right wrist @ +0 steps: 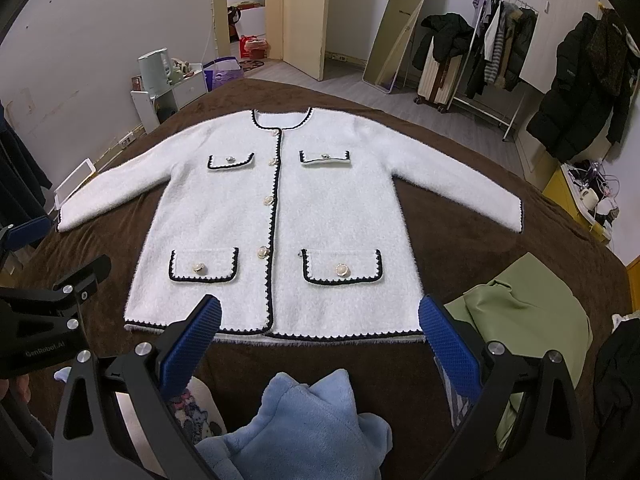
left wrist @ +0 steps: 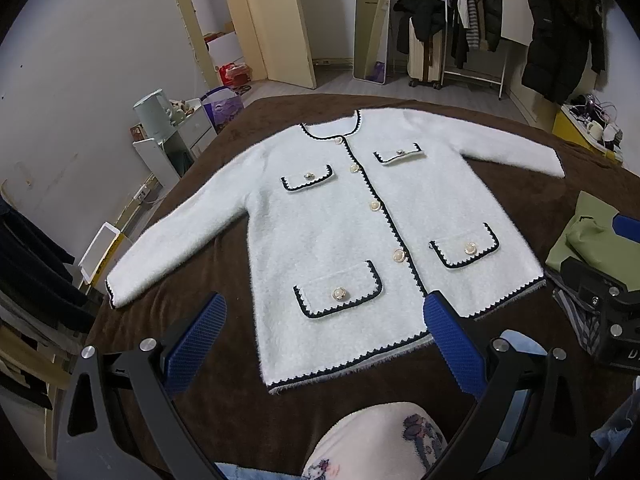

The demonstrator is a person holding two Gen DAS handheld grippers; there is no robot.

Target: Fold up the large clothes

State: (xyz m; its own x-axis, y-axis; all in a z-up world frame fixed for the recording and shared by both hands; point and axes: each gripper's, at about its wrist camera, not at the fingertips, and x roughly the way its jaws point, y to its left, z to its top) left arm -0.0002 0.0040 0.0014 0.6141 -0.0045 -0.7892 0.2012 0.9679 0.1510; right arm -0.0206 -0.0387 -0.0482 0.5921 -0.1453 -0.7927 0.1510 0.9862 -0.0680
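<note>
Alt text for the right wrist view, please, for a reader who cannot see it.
A fluffy white cardigan with black scalloped trim lies flat, buttoned, sleeves spread, on a brown blanket. The open right gripper hangs above its hem, holding nothing; a green garment sits to the right.

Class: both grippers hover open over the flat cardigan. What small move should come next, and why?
Probably lower the left gripper to the left sleeve cuff to fold it across the cardigan: it lies flat, buttoned, sleeves spread, and both grippers, right included, hold nothing.
</note>
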